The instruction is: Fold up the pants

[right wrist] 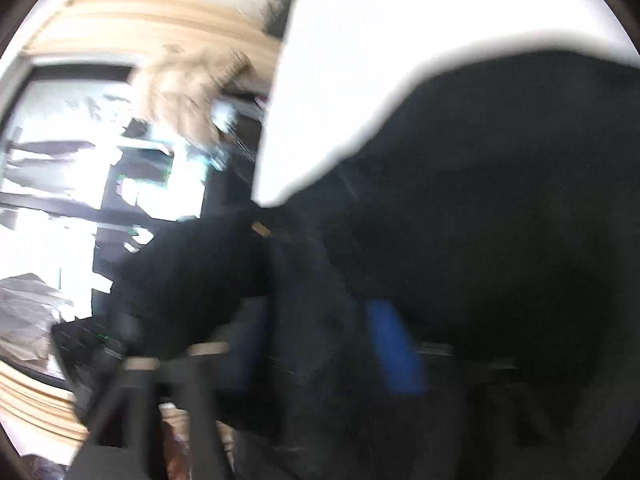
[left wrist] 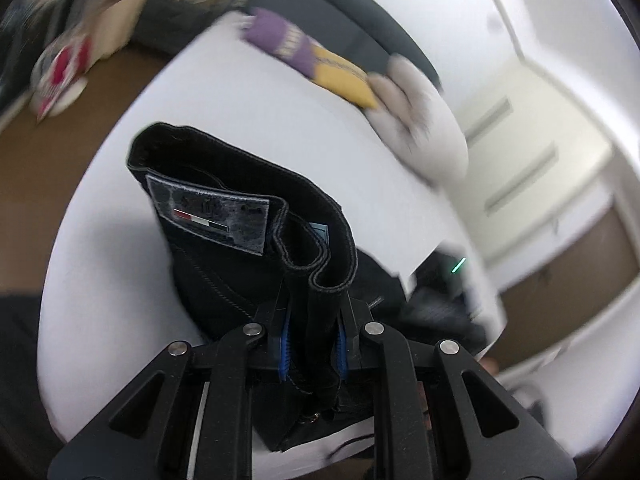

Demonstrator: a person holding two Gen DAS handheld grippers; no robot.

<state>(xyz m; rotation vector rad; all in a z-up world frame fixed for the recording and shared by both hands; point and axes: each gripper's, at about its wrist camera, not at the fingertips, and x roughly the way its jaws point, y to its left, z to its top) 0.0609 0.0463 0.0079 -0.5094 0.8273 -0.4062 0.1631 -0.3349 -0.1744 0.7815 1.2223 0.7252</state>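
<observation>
White desk (left wrist: 120, 264) fills most of what your left wrist camera sees, with brown floor beyond its left edge and pale cabinet fronts off to the right. At the far edge of the desk lie a purple and yellow cloth (left wrist: 308, 56) and, just right of it, a pale fluffy bundle (left wrist: 420, 120), both blurred.

Your left gripper (left wrist: 312, 344) has its jaws clenched on the waistband of the black pants (left wrist: 224, 248). The band stands folded between the blue pads, its open loop rising up and away from you. A worn grey label (left wrist: 212, 216) with a small red, white and dark stripe faces the camera on the left side of the band. From the grip the waistband runs toward the far left, with the rest of the dark cloth bunched below and to the right of the jaws.

In your right wrist view everything is smeared by motion. Your right gripper (right wrist: 320, 352) has its jaws closed on a thick fold of the pants (right wrist: 500, 220), cloth packed between the blue pads. The dark fabric spreads to the right across the white desk (right wrist: 360, 60); its long axis cannot be told here.
</observation>
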